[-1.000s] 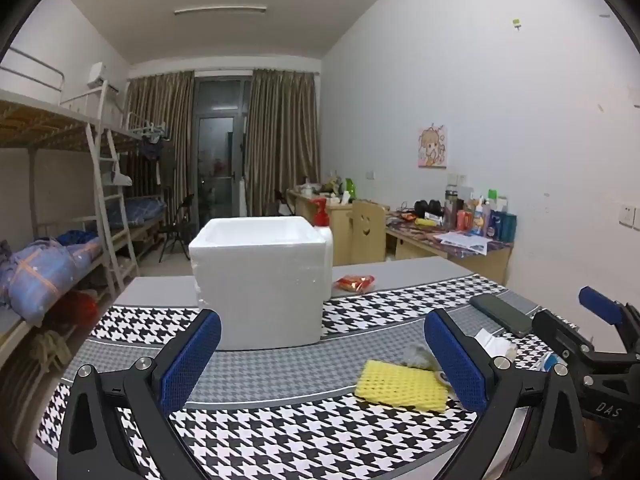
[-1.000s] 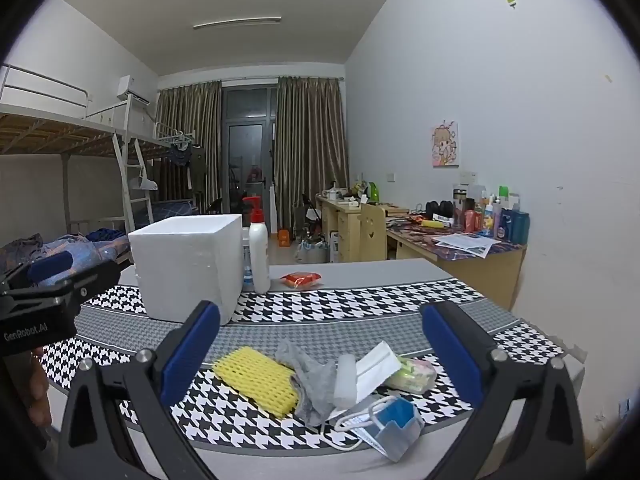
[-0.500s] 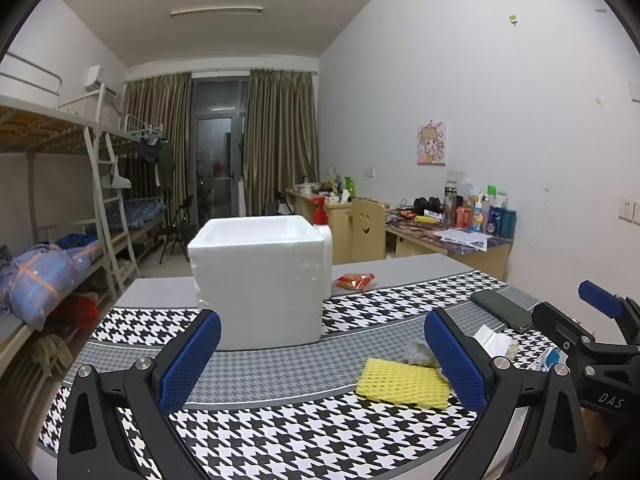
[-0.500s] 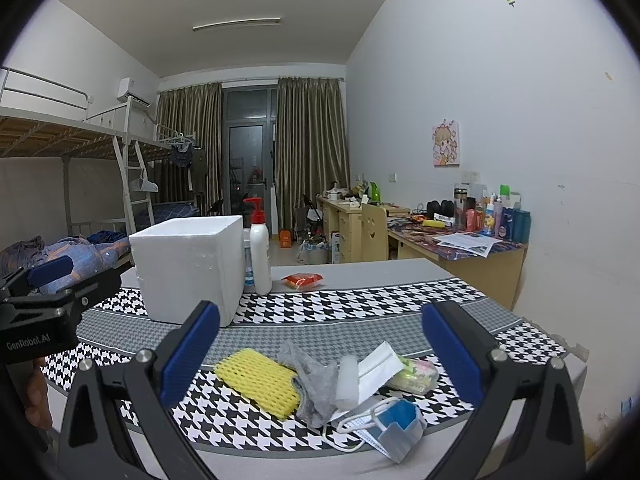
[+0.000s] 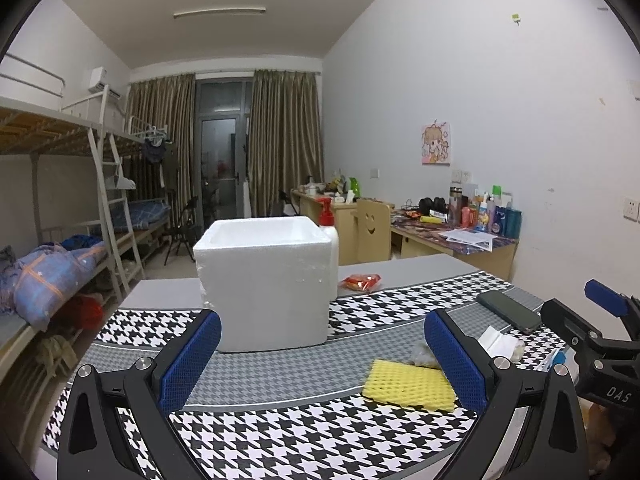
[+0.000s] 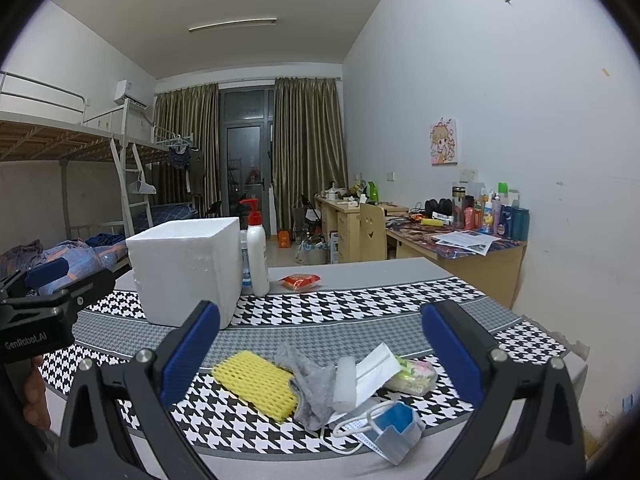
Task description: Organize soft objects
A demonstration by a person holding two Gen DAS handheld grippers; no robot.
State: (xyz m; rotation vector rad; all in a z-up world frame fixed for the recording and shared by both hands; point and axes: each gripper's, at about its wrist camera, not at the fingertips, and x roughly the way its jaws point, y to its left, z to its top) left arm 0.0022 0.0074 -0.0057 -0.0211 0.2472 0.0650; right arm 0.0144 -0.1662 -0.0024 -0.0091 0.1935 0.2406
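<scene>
A yellow foam mesh pad lies on the houndstooth cloth, also in the left wrist view. Beside it are a grey cloth, a white roll, a white folded tissue, a wrapped packet and a blue face mask. An open white foam box stands behind, also in the right wrist view. My left gripper is open and empty above the cloth. My right gripper is open and empty over the pile.
A white pump bottle with a red top stands right of the box. A red snack packet lies behind. A dark phone lies at the right. The table's front edge is close. Desks and a bunk bed stand beyond.
Both grippers have drifted only slightly; the left view has shifted a little. Nothing was taken hold of or let go.
</scene>
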